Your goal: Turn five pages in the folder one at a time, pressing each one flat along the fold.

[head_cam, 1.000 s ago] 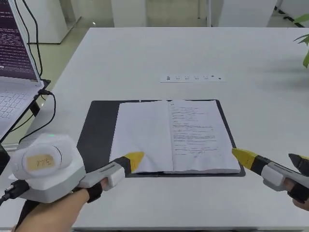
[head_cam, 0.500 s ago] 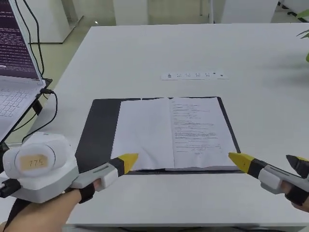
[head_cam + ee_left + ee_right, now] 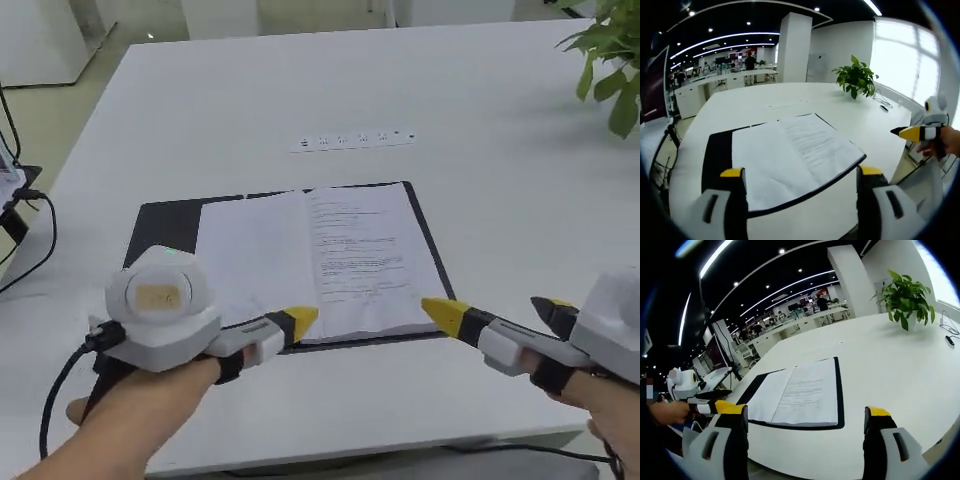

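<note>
1. While poised low at the near edge of the folder (image 3: 165,225), grips nothing: left gripper (image 3: 801,171), jaws spread wide, carried in the left hand (image 3: 140,420).
2. One yellow tip at the folder's near edge, by the near corner of the blank page (image 3: 250,250); cannot tell whether touching.
3. Black cable (image 3: 50,395) trailing from that gripper's white body, off the folder's near left corner.
4. Right gripper (image 3: 495,310) in the right hand (image 3: 600,395), off the folder's near right corner; jaws likewise wide apart, closed on nothing.
5. In the head view, its leading yellow tip overlapping the folder's near right corner; in the left gripper view, plainly clear of that corner, up in the air to the folder's right.
6. Folder lying open and flat on the white table (image 3: 500,150), close to the near side, between the two grippers; black cover bare in a wide band left of the pages, a thin border elsewhere.
7. Blank page left of the fold, printed page (image 3: 360,255) right of it, both lying down on the folder.
8. Beyond the folder's far edge, apart from it, a row of sockets (image 3: 350,140) set into the table.
9. Farther off, right of the folder, a leafy plant (image 3: 610,60); left of the folder, dark cables (image 3: 22,195) at the table's side.
10. Farthest, past the folder in the gripper views: a white column (image 3: 795,47), rows of ceiling lights (image 3: 725,37), long desks (image 3: 715,87).
</note>
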